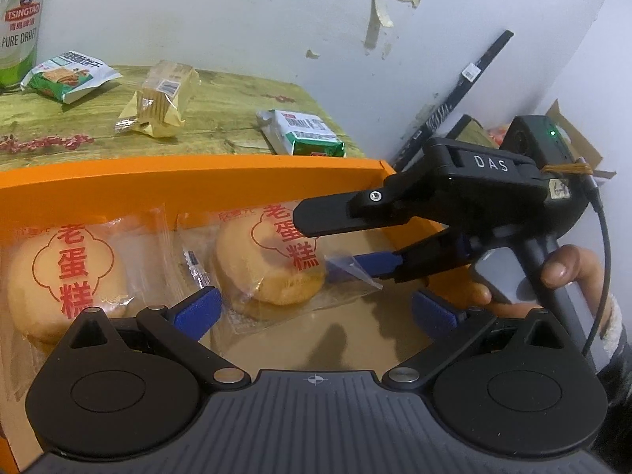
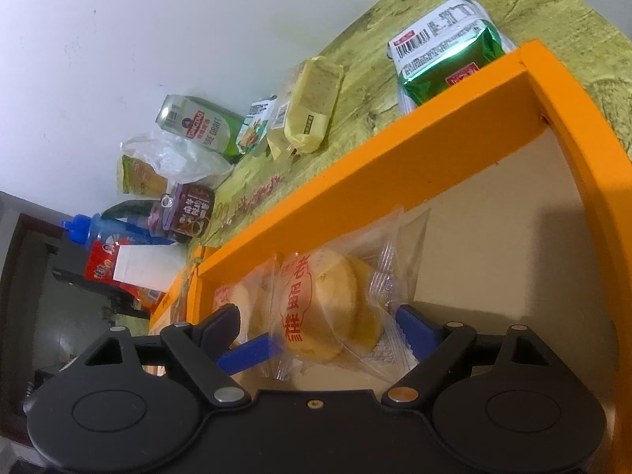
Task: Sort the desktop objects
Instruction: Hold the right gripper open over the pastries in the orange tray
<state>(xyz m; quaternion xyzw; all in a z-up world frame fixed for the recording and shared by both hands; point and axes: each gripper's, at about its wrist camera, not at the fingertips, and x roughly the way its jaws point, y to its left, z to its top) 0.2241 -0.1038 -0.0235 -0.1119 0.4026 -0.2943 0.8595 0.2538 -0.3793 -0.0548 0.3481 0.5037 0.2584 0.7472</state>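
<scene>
- We saw two wrapped egg cakes lying in the orange box (image 1: 189, 173): the left cake (image 1: 67, 272) at nine o'clock in the left wrist view, the right cake (image 1: 272, 260) near the centre.
- Our right gripper (image 2: 331, 335) stood wide, its fingers straddling the right cake (image 2: 328, 308), with one blue pad against the crinkled wrapper edge; whether it bore on it we could not tell.
- Our left gripper (image 1: 316, 312) hung wide too, holding nothing, above the box's tan floor.
- We judged the cake light, soft and easily crushed, and its clear film slippery and loose. The sealed fin at the wrapper's end looked the safer hold, not the sponge itself.
- The box looked like stiff card with glossy orange walls.
- Outside it, at twelve o'clock, a yellow cracker pack (image 1: 162, 98), a green biscuit pack (image 1: 304, 134) and a smooth beer can (image 1: 19, 23) sat on the rough, wood-grained table (image 1: 237, 118).
</scene>
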